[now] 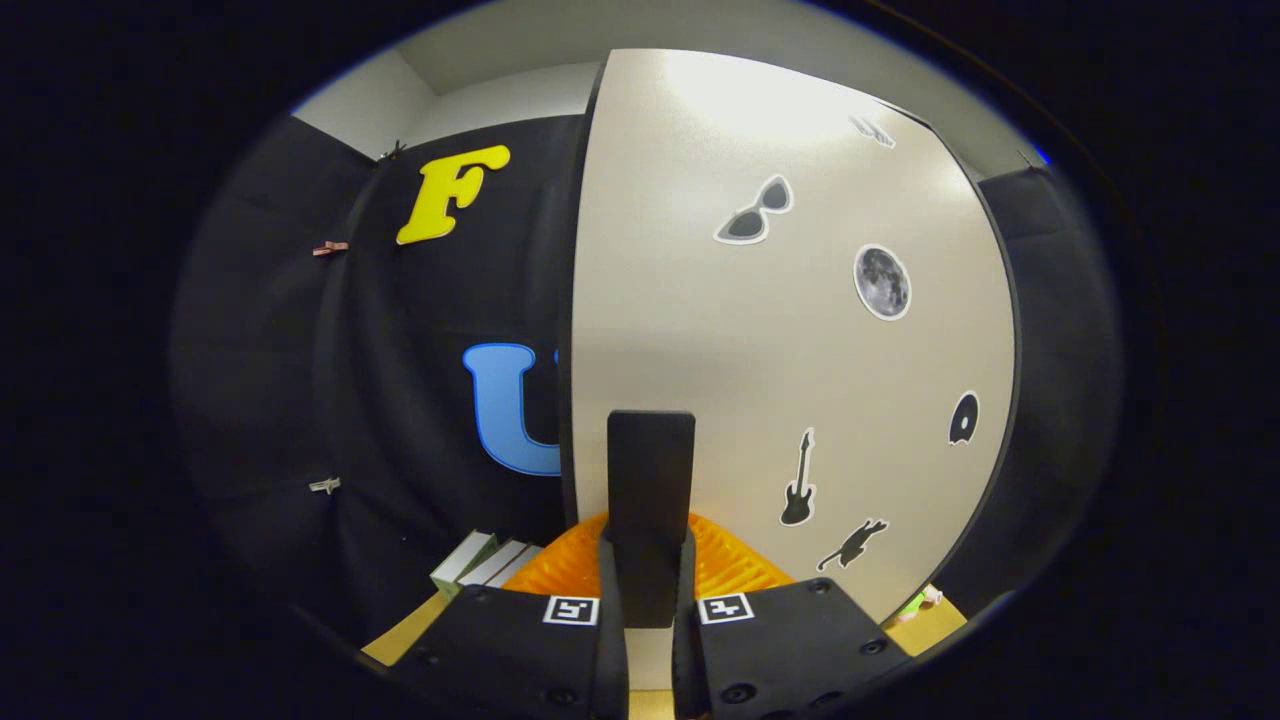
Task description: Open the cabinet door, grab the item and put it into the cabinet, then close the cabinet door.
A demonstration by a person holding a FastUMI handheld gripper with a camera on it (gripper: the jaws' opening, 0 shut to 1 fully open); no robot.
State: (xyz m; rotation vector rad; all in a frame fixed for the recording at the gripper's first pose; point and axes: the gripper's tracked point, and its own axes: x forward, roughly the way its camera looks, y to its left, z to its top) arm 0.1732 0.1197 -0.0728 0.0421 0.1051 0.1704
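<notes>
The tongs (650, 610) are closed narrow on a tall, flat black handle (651, 500), one finger pressing each of its sides. The handle stands on the pale beige cabinet door (720, 340), close to the door's left edge, with stickers of sunglasses (755, 212), a moon (882, 282), a guitar (797, 482) and a leaping cat (851, 545) spread across the panel to the right. An orange ribbed plastic item (722, 560) sits just behind the fingers at the door's foot. Left of it, light-coloured boxes (487, 563) rest on the wooden desk (400, 635).
</notes>
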